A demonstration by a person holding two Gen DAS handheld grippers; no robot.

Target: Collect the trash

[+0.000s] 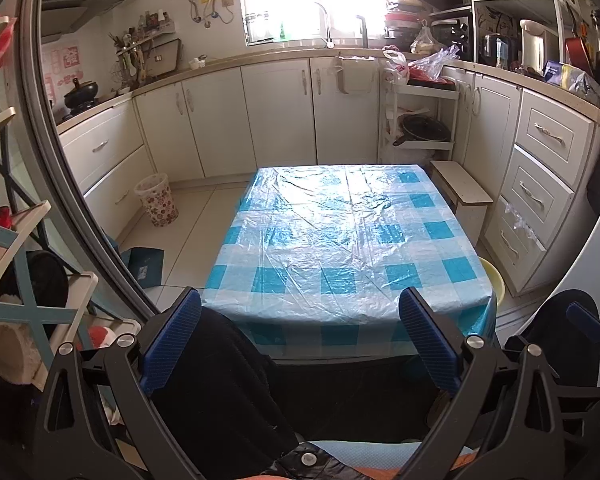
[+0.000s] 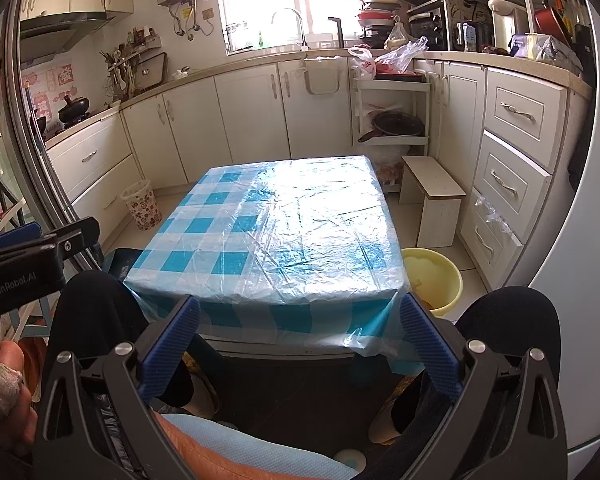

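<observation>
Home kitchen: cabinets (image 1: 276,116), sink tap (image 1: 324,24), stove pot (image 1: 80,94).

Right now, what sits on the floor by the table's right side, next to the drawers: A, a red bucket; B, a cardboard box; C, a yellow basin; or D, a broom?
C: a yellow basin sits on the floor beside the table, below the white drawers.

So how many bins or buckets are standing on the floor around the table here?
2. A floral-patterned wastebasket stands on the floor left of the table, by the drawers. A yellow bucket sits at the table's near right corner. Others could be hidden behind the table.
</observation>
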